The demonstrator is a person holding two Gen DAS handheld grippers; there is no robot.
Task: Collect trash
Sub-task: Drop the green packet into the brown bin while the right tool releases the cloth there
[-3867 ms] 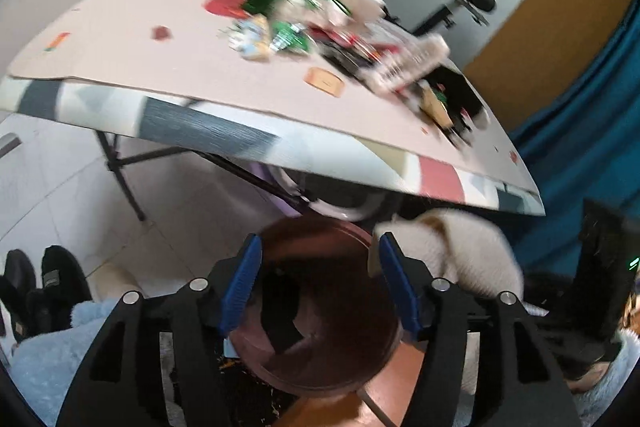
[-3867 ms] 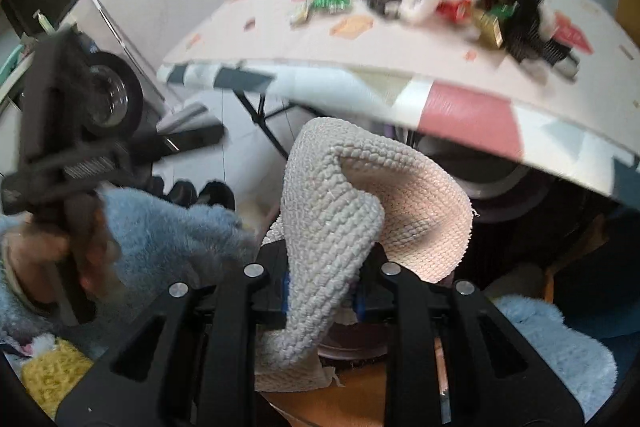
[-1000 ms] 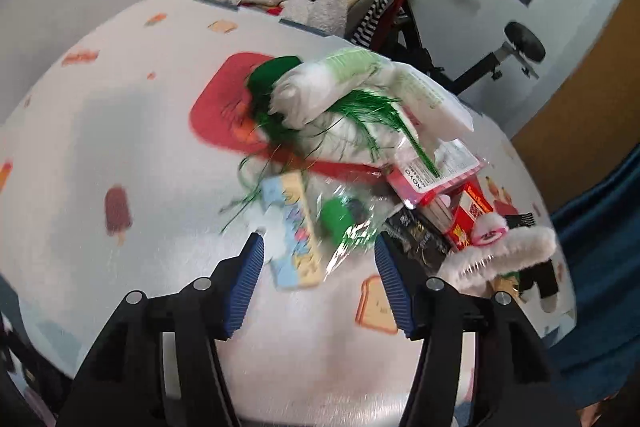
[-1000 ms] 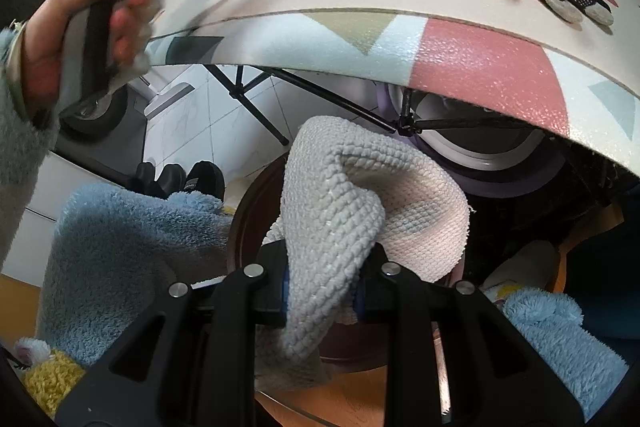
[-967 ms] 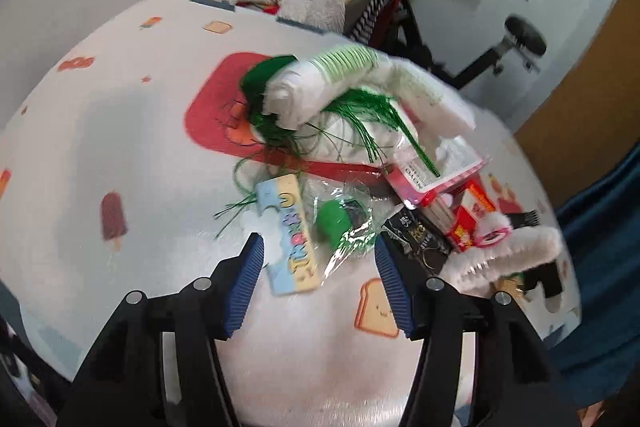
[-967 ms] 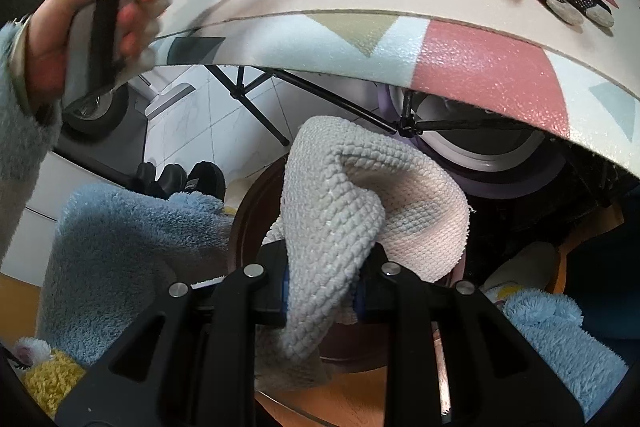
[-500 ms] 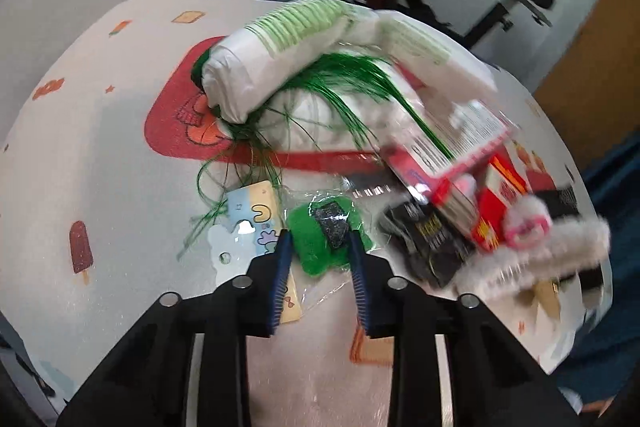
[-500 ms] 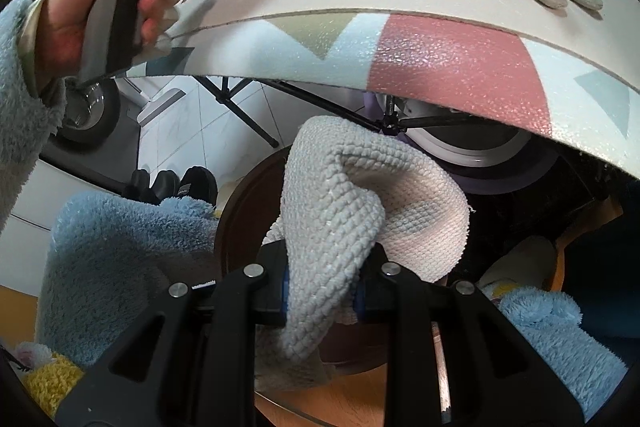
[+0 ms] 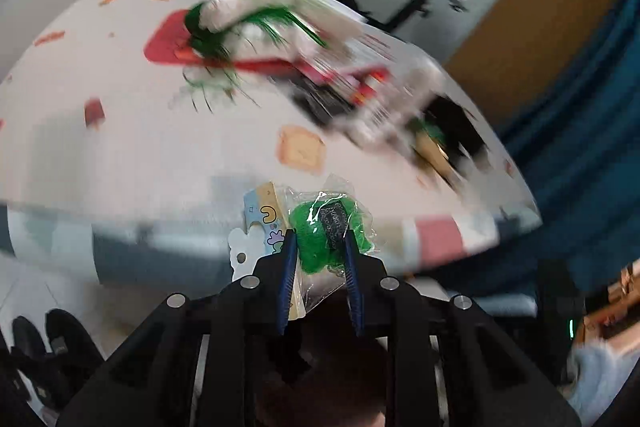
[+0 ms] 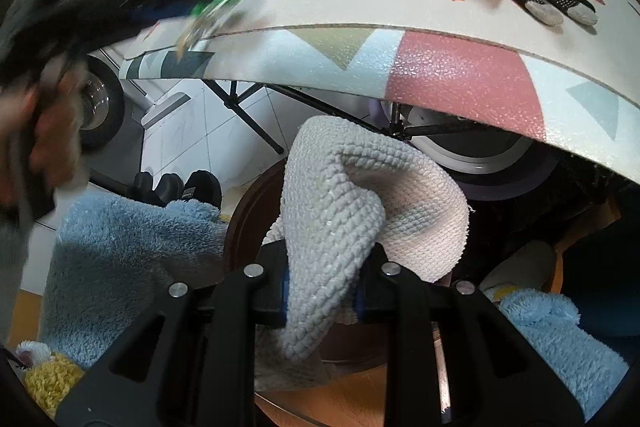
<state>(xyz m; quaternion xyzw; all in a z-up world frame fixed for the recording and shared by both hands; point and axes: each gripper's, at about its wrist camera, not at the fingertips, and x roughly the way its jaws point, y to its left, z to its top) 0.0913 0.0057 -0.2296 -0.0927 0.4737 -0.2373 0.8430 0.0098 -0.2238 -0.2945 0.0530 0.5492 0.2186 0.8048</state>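
Left wrist view: the left gripper [image 9: 319, 251] is clamped on a clear packet with green filling [image 9: 325, 231], held at the edge of the patterned table [image 9: 160, 147], whose litter pile [image 9: 320, 75] is blurred. Right wrist view: the right gripper [image 10: 322, 291] is closed on a knitted cloth [image 10: 340, 211] below the table edge [image 10: 440, 67], above a dark round bin [image 10: 248, 211].

Our left gripper [image 9: 319, 255] has black angular arms, silver round screw heads and blue pads [image 9: 289, 277] lining its fingers. Our right gripper [image 10: 323, 281] is built alike, black with silver screws. Our bare hand [image 10: 48, 131] shows blurred, above a fluffy light-blue sleeve [image 10: 128, 259].
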